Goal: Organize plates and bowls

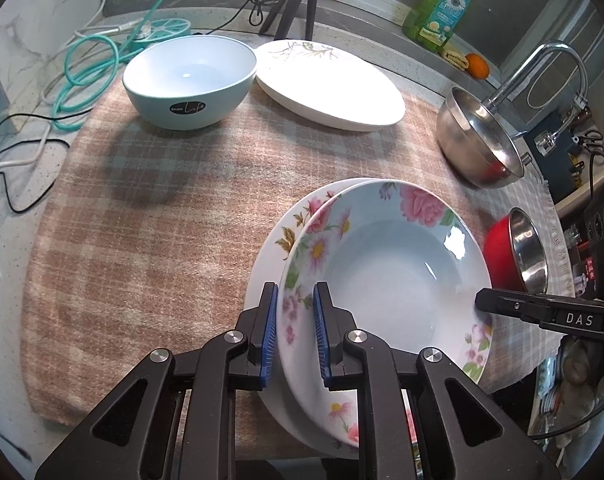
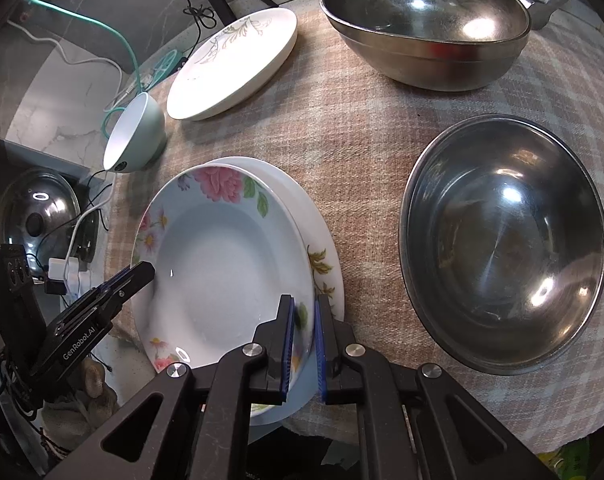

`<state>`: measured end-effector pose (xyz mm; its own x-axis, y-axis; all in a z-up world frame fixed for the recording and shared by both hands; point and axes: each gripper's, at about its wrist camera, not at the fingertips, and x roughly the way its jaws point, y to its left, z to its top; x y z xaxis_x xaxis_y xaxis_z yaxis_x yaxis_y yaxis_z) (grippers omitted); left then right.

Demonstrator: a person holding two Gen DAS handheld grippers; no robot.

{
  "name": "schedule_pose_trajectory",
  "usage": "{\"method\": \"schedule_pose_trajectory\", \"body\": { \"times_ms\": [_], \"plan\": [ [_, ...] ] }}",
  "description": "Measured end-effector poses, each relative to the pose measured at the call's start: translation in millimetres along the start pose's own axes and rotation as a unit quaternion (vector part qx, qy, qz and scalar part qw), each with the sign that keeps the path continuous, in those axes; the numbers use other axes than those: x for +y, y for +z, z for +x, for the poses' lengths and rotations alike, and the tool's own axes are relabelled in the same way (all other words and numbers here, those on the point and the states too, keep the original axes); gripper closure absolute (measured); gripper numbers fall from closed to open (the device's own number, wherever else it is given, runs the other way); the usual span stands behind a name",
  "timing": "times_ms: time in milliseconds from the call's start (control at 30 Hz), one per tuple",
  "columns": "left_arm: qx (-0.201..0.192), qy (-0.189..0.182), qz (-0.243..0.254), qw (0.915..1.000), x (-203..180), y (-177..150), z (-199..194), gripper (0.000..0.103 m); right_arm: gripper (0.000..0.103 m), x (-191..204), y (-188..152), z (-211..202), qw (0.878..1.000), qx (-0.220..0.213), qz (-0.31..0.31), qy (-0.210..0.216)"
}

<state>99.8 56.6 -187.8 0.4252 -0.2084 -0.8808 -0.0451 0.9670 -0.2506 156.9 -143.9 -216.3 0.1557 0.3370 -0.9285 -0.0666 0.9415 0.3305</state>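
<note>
A deep floral plate (image 1: 398, 276) sits nested on a larger white plate (image 1: 270, 276) at the near edge of the desk, on a checked cloth (image 1: 150, 216), and both tools have hold of its rim from opposite sides. The left tool (image 1: 296, 336) straddles the plate's near-left rim, one blue pad under the edge and the other over it, pinching that rim; in the right wrist view the same tool (image 2: 136, 274) shows at the left, its tip laid on the plate's left edge. The right tool (image 2: 304, 344) grips the near-right rim of the floral plate (image 2: 226, 264) in the same way, its pads pressed tight on the thin edge, with the white plate (image 2: 322, 240) lying just beyond its outer finger; from the left wrist view its black tip (image 1: 498, 304) reaches in from the right onto the rim. Far across the cloth stand a pale blue bowl (image 1: 190, 80) on the left and a white plate with a leaf pattern (image 1: 330, 84) just beside it on the right. A large steel bowl (image 2: 502, 244) rests right of the floral plate, well apart from it, and another steel bowl (image 2: 426, 24) sits at the far right.
</note>
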Motion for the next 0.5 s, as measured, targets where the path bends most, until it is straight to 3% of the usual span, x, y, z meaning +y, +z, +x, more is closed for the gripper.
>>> {"method": "schedule_pose_trajectory", "body": {
  "times_ms": [500],
  "plan": [
    [-0.004,0.017,0.007,0.9998,-0.1,-2.0,-3.0,0.088,0.093,7.4,1.8,3.8,1.000,0.001,-0.017,-0.013]
  ]
}}
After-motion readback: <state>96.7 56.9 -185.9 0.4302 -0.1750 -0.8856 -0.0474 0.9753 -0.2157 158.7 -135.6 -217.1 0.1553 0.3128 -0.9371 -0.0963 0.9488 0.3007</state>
